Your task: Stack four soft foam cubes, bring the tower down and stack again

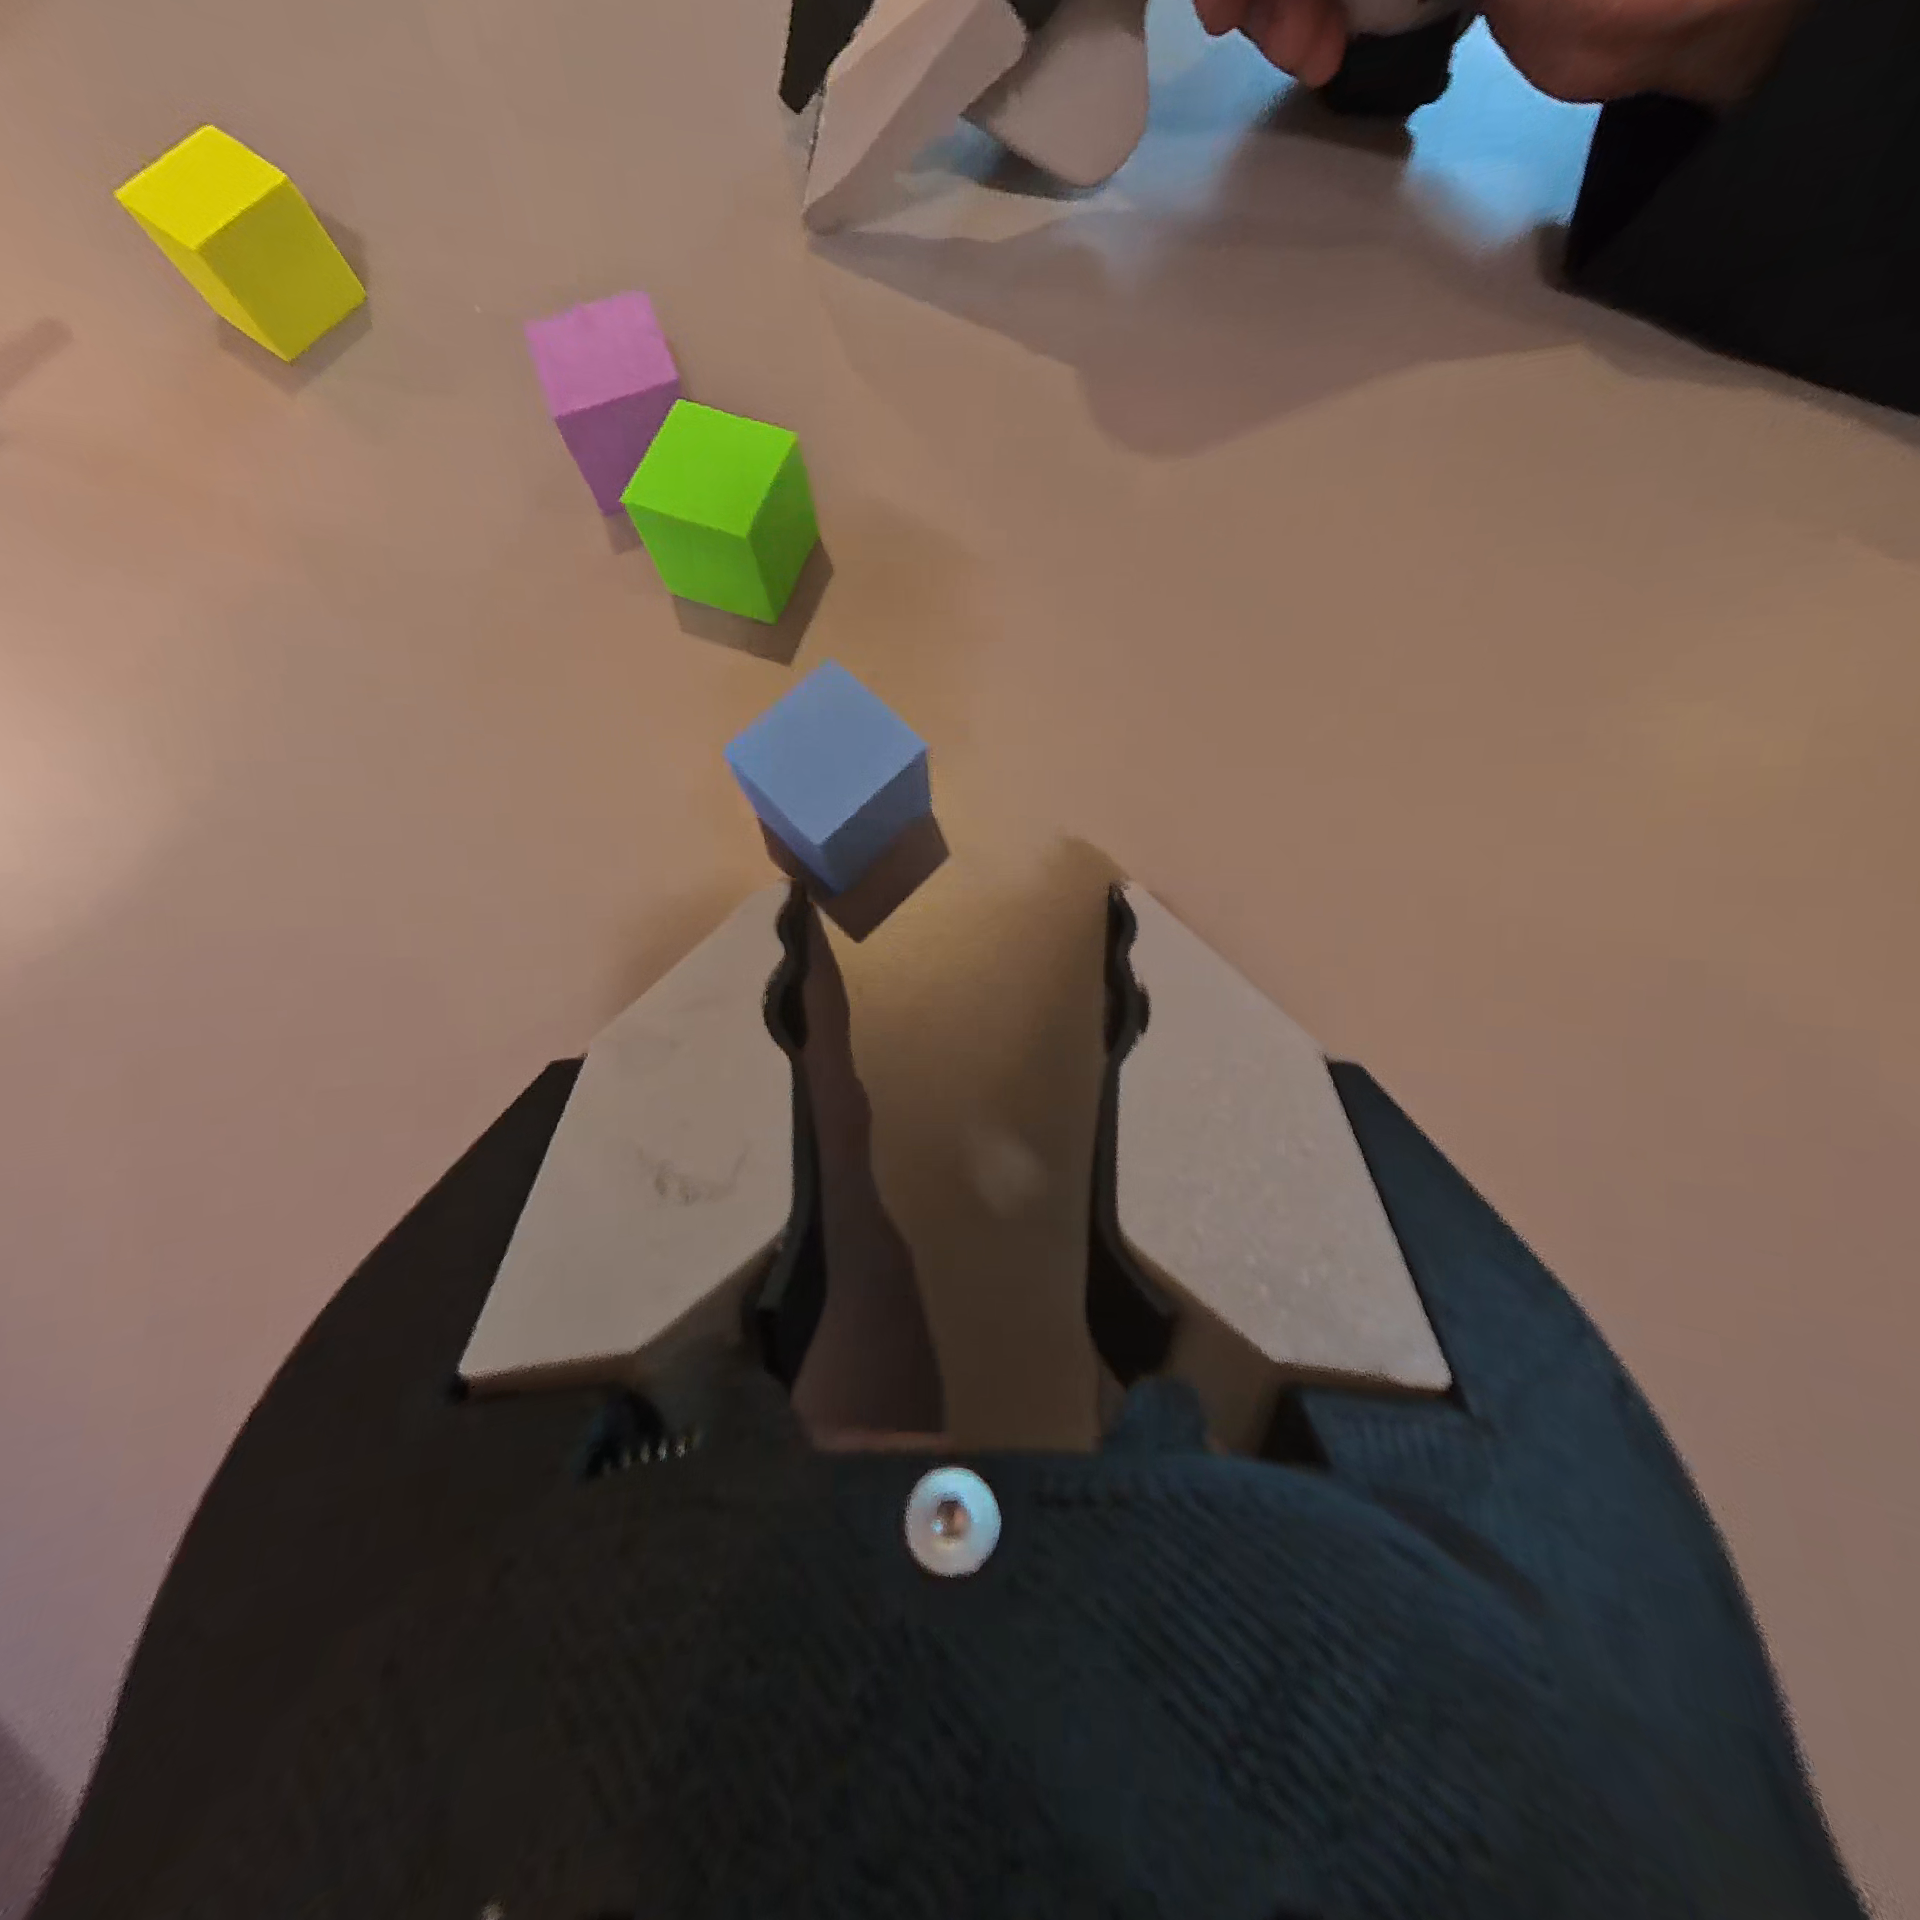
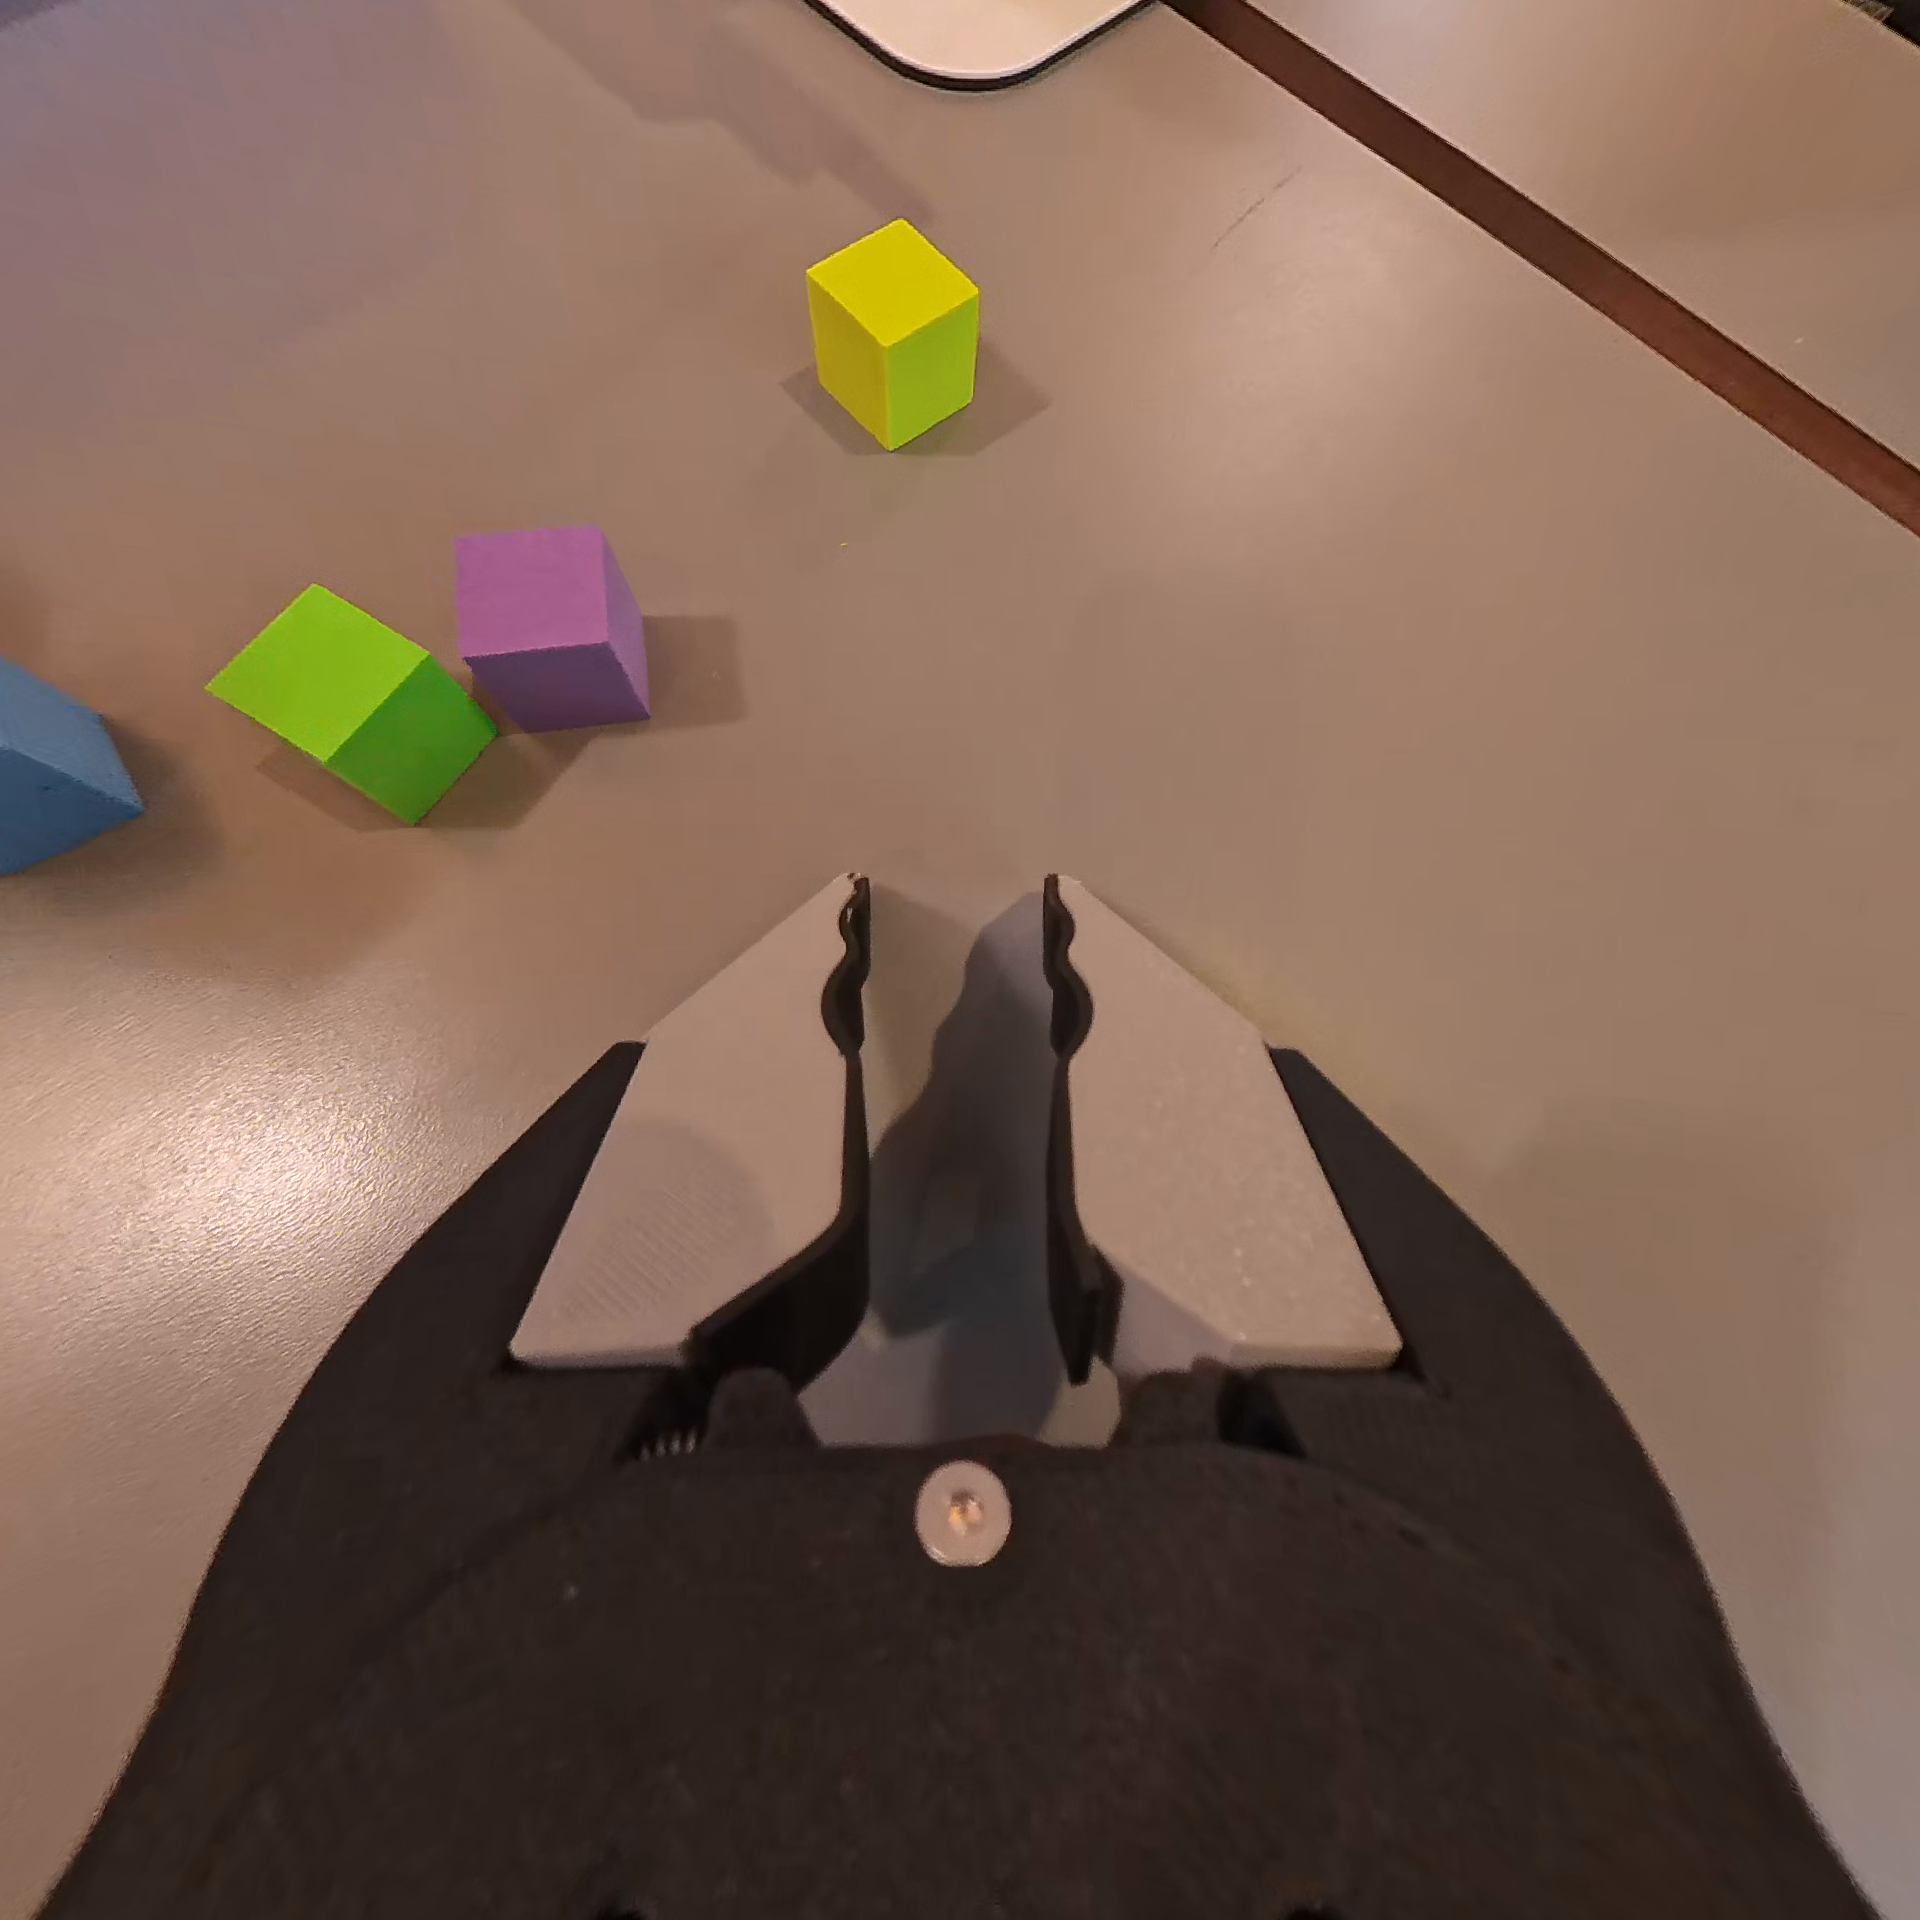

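Nearest to my left camera is the left gripper, with its jaws apart and nothing between them. Just in front of its left fingertip stands the blue cube on the table, very near to the tip, though I cannot tell if they touch. Farther on I see the green cube, and just behind it the purple cube — these two seem to touch or almost touch. I see the yellow cube alone, well apart, at the far left. No cube lies on another; all four rest on the table. At the top of this view is the right gripper seen from the other side, and beside it a person's hand.

On my right camera the right gripper has also its jaws apart — the gap is narrower, and it holds nothing. Ahead stands the yellow cube. To the left are the purple cube and the green cube just beside each other, and the blue cube is cut by the left edge. A white flat object lies at the top edge.
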